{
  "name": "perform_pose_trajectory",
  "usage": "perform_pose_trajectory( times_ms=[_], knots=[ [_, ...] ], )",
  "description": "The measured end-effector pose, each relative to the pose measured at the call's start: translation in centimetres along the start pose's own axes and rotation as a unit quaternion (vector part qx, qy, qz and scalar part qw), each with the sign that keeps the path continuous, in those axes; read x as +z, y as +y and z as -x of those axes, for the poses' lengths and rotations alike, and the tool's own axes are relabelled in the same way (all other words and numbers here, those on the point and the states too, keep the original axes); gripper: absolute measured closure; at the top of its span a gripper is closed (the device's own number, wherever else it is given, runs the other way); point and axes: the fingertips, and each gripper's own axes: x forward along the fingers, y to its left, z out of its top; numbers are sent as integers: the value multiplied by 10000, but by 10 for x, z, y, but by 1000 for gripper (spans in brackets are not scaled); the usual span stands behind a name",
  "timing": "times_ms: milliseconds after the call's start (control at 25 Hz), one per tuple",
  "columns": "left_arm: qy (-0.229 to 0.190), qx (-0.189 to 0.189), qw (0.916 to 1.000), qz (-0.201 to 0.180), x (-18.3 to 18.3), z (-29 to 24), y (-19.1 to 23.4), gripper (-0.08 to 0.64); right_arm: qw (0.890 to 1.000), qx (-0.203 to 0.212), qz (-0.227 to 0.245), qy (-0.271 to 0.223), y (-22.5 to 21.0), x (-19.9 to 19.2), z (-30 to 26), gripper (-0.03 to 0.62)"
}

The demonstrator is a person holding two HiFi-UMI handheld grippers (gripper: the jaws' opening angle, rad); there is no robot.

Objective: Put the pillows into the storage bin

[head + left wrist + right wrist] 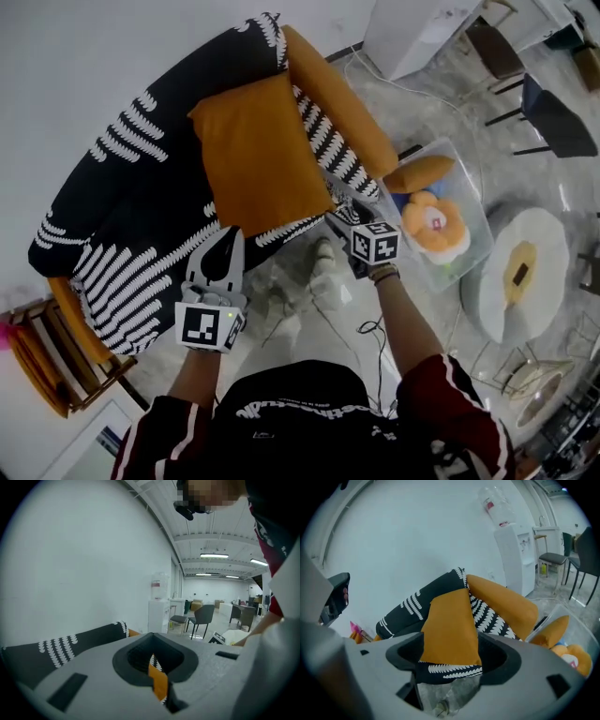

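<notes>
A square orange pillow [258, 155] lies on the black sofa with white leaf print [122, 216]; it also shows ahead in the right gripper view as the orange pillow [450, 630]. My left gripper [223, 248] hovers at the sofa's front edge below the pillow, shut with nothing in it, and it is seen shut [157, 677] in its own view. My right gripper [342, 220] is open near the pillow's lower right corner, not touching it, with the pillow framed between the jaws [450, 667]. The clear storage bin [473, 202] on the floor at right holds an orange pillow [422, 173] and a round plush cushion [436, 225].
A long orange back cushion [337, 94] runs along the sofa's right side. A round white table [520, 272] stands right of the bin, dark chairs [553, 117] and a white cabinet [412, 33] beyond. A wooden rack [56, 366] sits at lower left; a cable [370, 328] lies on the floor.
</notes>
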Motion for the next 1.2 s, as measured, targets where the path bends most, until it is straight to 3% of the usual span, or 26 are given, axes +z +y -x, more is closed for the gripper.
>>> perform_pose_trajectory(
  times_ms=[560, 960, 1200],
  knots=[
    [1061, 156, 9937, 323, -96, -47, -9, 557, 9946, 557, -397, 774, -78, -68, -143, 218],
    [1403, 294, 9874, 666, -132, -62, -7, 557, 9793, 1508, -431, 1276, -68, -90, -194, 152],
    [1482, 416, 9851, 768, -142, -64, 1, 557, 9757, 1602, -437, 1433, -63, -97, -215, 141]
  ],
)
